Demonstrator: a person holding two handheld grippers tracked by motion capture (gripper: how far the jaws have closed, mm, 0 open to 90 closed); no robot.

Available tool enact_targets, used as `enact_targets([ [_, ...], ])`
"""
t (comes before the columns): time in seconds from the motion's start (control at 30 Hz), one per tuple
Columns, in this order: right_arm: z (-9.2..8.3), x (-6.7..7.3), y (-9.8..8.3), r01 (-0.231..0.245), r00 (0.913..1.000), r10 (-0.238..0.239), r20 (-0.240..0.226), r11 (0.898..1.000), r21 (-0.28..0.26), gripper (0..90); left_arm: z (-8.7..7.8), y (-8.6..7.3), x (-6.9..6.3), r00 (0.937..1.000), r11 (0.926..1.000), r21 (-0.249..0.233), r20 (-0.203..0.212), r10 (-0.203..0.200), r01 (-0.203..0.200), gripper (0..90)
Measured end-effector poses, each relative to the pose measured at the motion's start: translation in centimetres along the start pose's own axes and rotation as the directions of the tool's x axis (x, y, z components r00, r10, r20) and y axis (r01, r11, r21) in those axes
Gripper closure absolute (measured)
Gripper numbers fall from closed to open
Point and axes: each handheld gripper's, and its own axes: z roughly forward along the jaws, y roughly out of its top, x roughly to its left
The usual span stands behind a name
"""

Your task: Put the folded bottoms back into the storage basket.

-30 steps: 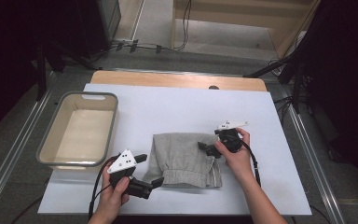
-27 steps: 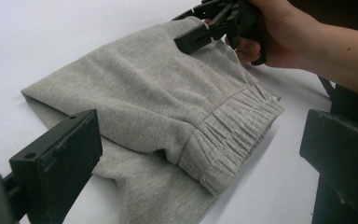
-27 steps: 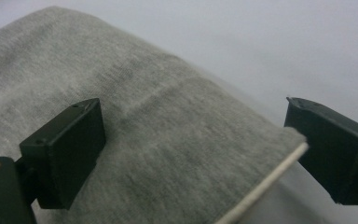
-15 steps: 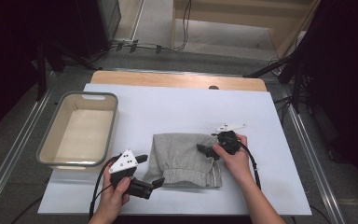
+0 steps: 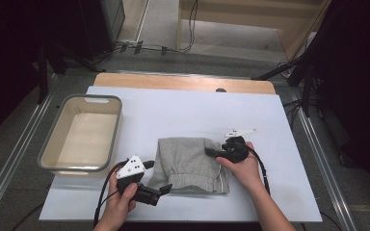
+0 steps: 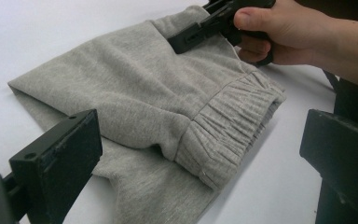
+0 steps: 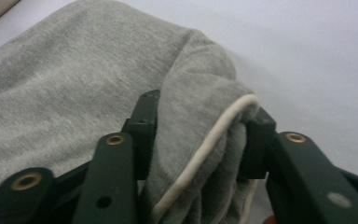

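Note:
A folded grey sweat garment [image 5: 188, 163] with an elastic waistband lies on the white table cover [image 5: 173, 110]. My right gripper [image 5: 209, 153] is at its right edge. Its jaws have just been closing and now pinch a bunched fold of grey fabric with a cream trim [image 7: 205, 140]; the right gripper [image 7: 200, 126] is shut on it. My left gripper [image 5: 156, 176] sits at the garment's near-left corner with its jaws wide open. The waistband [image 6: 223, 130] lies between the jaws of the left gripper [image 6: 203, 158], untouched. The right gripper [image 6: 186, 39] also rests on the cloth's far side.
A beige plastic basin [image 5: 46, 149] stands on the table's left side, nothing visible inside. A bare wooden strip [image 5: 183, 83] runs along the far edge. Bare white cover [image 5: 197, 110] stretches behind the garment.
The right gripper's jaws have closed on the garment's right edge and bunched the fabric. Both hands have stayed in place, and the left gripper is unchanged.

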Motion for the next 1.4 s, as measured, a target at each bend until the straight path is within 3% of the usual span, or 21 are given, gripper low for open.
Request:
enact_targets([
  [0.37,-1.8,1.6,-0.1,0.031,0.9992,-0.029,0.029,0.996,-0.078,64.8,1.1,0.0,0.2,0.9990,0.9994,0.008,-0.027,-0.035,0.035,0.0],
  [0.63,-3.5,2.7,-0.9,0.070,0.9960,-0.063,0.063,0.991,-0.115,64.9,2.2,-0.1,0.8,0.9942,0.9955,0.023,-0.059,-0.090,0.091,0.0],
  [0.7,-4.0,2.9,-1.2,0.078,0.9954,-0.070,0.066,0.989,-0.128,64.9,2.7,-0.1,0.7,0.9931,0.9951,0.035,-0.076,-0.090,0.093,0.0],
  [0.77,-4.4,3.1,-1.6,0.075,0.9954,-0.066,0.070,0.987,-0.142,64.9,3.3,-0.1,0.7,0.9896,0.9946,0.051,-0.117,-0.084,0.091,0.0],
  [0.93,-5.3,3.5,-2.1,0.078,0.9949,-0.066,0.077,0.984,-0.158,64.9,4.2,-0.2,0.6,0.9867,0.9922,0.097,-0.149,-0.063,0.078,0.0],
  [1.0,-5.6,3.7,-2.2,0.093,0.9930,-0.080,0.087,0.983,-0.159,64.9,4.4,-0.3,0.7,0.9863,0.9899,0.113,-0.150,-0.068,0.086,0.0],
  [1.1,-5.9,3.9,-2.4,0.105,0.9911,-0.089,0.098,0.981,-0.163,64.9,4.8,-0.6,0.9,0.9797,0.9800,0.153,-0.174,-0.100,0.127,0.0],
  [1.33,-6.1,4.0,-2.7,0.098,0.9919,-0.082,0.097,0.980,-0.172,64.9,4.9,-0.9,0.8,0.9777,0.9751,0.174,-0.181,-0.105,0.137,0.0],
  [1.4,-6.1,4.1,-2.7,0.115,0.9898,-0.099,0.103,0.978,-0.173,64.9,4.9,-0.8,0.8,0.9761,0.9728,0.181,-0.187,-0.111,0.145,0.0],
])
